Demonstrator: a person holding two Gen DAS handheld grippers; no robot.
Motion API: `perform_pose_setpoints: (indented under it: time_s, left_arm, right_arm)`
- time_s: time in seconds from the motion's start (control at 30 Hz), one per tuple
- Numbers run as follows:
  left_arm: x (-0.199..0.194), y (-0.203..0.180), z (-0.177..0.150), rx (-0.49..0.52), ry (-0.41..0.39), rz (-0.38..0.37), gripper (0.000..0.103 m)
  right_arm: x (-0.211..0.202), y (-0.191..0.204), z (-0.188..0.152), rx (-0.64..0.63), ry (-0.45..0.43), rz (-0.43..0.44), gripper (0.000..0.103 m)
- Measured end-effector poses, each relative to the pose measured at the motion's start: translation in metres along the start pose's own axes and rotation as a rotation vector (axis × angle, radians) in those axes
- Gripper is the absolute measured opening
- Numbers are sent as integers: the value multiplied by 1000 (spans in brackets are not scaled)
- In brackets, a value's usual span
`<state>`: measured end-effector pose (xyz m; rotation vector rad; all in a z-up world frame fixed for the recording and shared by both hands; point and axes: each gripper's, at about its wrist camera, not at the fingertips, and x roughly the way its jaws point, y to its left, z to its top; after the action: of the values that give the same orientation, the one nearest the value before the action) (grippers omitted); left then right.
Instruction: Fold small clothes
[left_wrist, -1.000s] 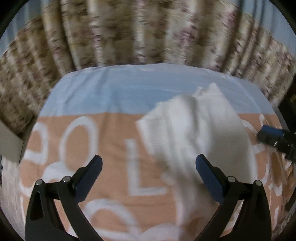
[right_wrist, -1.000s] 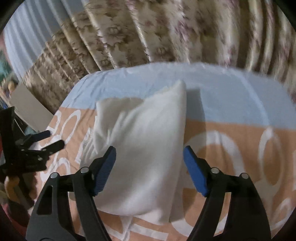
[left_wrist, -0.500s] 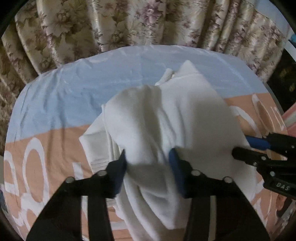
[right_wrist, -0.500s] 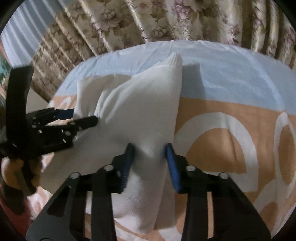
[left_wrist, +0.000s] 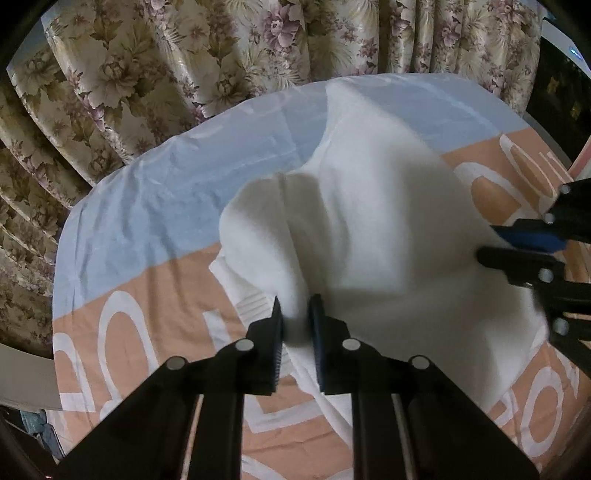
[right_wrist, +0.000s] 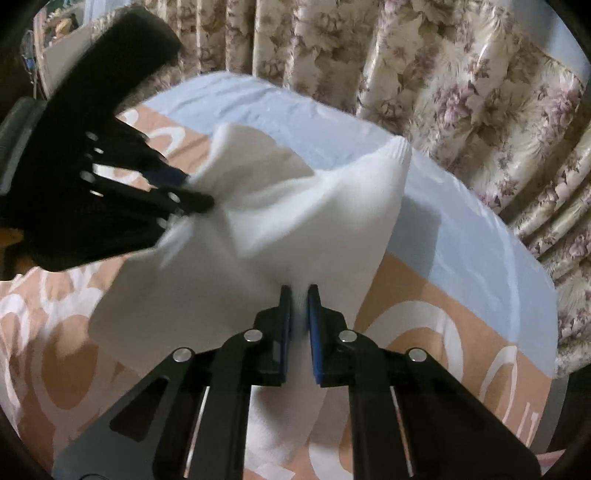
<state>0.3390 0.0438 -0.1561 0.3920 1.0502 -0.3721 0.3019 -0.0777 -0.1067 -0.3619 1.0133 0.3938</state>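
Observation:
A white knitted garment (left_wrist: 369, 229) lies bunched on the bed and is lifted at two points. My left gripper (left_wrist: 296, 317) is shut on a fold at its near left edge. My right gripper (right_wrist: 298, 299) is shut on its near edge; the garment (right_wrist: 295, 221) rises in front of it, one corner sticking up at the far right. The right gripper (left_wrist: 517, 245) shows at the right of the left wrist view, pinching the cloth. The left gripper (right_wrist: 192, 195) shows at the left of the right wrist view, also pinching cloth.
The bed sheet (left_wrist: 155, 206) is light blue at the far side and orange with white letters near me (right_wrist: 424, 332). Floral curtains (left_wrist: 221, 55) hang close behind the bed. A dark object (left_wrist: 554, 92) stands at the far right.
Both grippers went from open, around the garment, to shut on it. The cloth is now lifted and stretched between them.

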Motion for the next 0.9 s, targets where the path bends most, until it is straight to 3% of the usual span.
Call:
perform_pose_setpoints:
  time_s: [0.07,0.13,0.17,0.2,0.3,0.5,0.57,0.6,0.63,0.67,0.7,0.73,0.77,0.9]
  left_arm:
    - [-7,-4,-2,14,-21,5,21]
    - [-17,-11,-6,36,-37,27,30]
    - [-23,-14,-9,43,-45,31,42]
    - [-30,-16,-13,46,-53,27,51]
    - [-52,-25,-28,40,-73,-32,61]
    - [-59,-50,-60,1,-43,-114,64]
    - [-51,-57,-68,-6,-24,-131,60]
    - [-45,-58,-70,-9,-10,-145,41]
    - [-40,-59,-71,-9,4,-160,28]
    - [-33,-59,-71,-9,21,-177,19]
    - [-29,-58,-72,-11,27,-179,12]
    - [-26,-56,-72,-12,32,-179,11]
    - [-26,-54,-71,-16,33,-190,10]
    - [-37,-45,-68,-4,7,-172,9]
  right_arm:
    - [10,-4,-4,19,30,-32,11]
    - [7,-11,-9,58,12,0,25]
    - [2,-12,-9,74,2,16,28]
    - [-3,-15,-11,93,-12,37,33]
    - [-21,-23,-19,153,-42,59,44]
    - [-28,-32,-48,250,-24,116,44]
    - [-25,-31,-55,274,-8,130,44]
    - [-21,-29,-58,280,9,136,44]
    - [-17,-27,-60,281,26,142,43]
    - [-16,-25,-62,280,33,146,43]
    - [-13,-23,-65,279,44,152,34]
    - [-11,-22,-66,278,49,159,22]
    - [-13,-17,-66,269,36,146,15]
    - [-24,-8,-63,232,-5,135,10]
